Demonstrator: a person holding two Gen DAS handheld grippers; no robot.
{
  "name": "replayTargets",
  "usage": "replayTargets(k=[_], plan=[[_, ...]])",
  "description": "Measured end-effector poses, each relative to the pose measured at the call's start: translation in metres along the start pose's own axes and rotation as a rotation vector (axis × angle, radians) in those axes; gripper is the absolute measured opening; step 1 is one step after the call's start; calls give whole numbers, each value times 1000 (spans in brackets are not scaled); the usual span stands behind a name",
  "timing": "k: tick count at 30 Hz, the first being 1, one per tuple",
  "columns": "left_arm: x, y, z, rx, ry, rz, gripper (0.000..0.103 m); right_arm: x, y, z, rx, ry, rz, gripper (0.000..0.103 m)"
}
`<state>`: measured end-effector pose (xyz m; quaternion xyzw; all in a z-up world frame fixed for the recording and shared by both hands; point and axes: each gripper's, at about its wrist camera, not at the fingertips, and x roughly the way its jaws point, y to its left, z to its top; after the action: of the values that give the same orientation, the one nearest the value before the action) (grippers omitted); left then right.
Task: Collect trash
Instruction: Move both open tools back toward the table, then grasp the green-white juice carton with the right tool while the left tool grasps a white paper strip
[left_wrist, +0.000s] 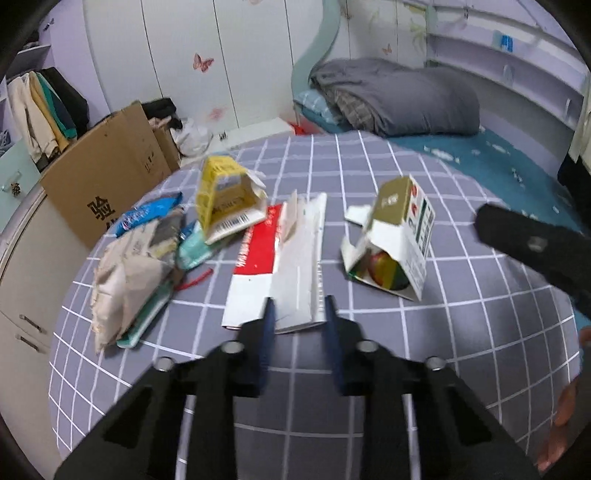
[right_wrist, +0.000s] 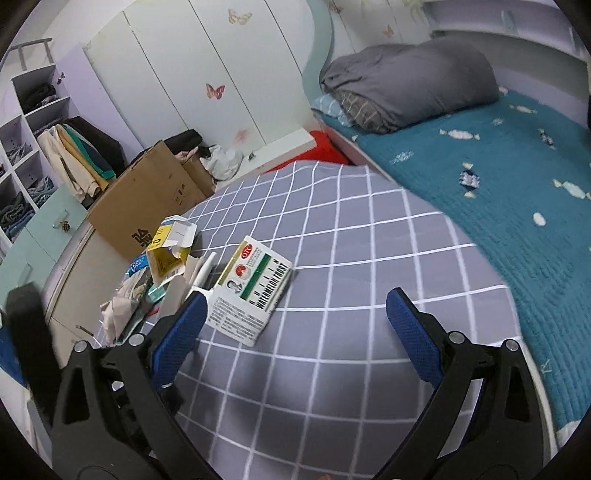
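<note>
The trash lies on the grey checked surface (left_wrist: 424, 332): a flattened red-and-white carton (left_wrist: 273, 266), a yellow box (left_wrist: 225, 201), a white medicine box (left_wrist: 400, 236), crumpled wrappers (left_wrist: 129, 273). My left gripper (left_wrist: 299, 314) hovers at the carton's near edge, jaws narrow, holding nothing. My right gripper (right_wrist: 295, 306) stands wide open, empty, near the medicine box

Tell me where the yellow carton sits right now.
In the left wrist view the yellow carton stands upper left of centre on the grey checked cloth, behind the flattened red and white box and right of the crumpled wrappers.
</note>
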<state>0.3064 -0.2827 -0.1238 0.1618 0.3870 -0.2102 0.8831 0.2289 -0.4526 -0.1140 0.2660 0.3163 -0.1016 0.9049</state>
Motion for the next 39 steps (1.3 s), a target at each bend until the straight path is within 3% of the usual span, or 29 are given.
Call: replayTargets(k=[4,8,11,13,15,18,19,22,27,28,29,31,39], plan=[[-19,17,0,-67,-78,0,10,24,11,5,31,75,7,96],[-44,35,-4,-158,-182,-20,6,49,30,5,-16,124,-10,96],[-52,48,-8,-196,-208,-29,6,58,38,5,-43,115,-29,96],[-55,59,-11,-232,-207,-88,5,60,42,3,-58,113,-51,95],[-59,69,-14,-274,-212,-140,5,60,47,2,-87,120,-48,77],[-63,77,-19,-294,-214,-157,5,55,50,-3,-102,129,-43,62],[-65,79,-21,-299,-217,-157,5,51,51,-5,-102,127,-33,47],[-72,88,-31,-324,-224,-181,5,34,58,-9,-118,110,-17,35],[-87,104,-52,-372,-232,-211,5,17,75,-28,-192,121,4,25],[-92,107,-56,-373,-236,-213,5,13,76,-31,-187,119,11,21],[-96,110,-61,-378,-241,-215,5,9,79,-34,-183,119,26,11],[-103,116,-68,-386,-243,-215,5,-2,85,-40,-182,118,54,7],[-132,147,-100,-432,-265,-174,5,-24,113,-67,-248,114,51,7]])
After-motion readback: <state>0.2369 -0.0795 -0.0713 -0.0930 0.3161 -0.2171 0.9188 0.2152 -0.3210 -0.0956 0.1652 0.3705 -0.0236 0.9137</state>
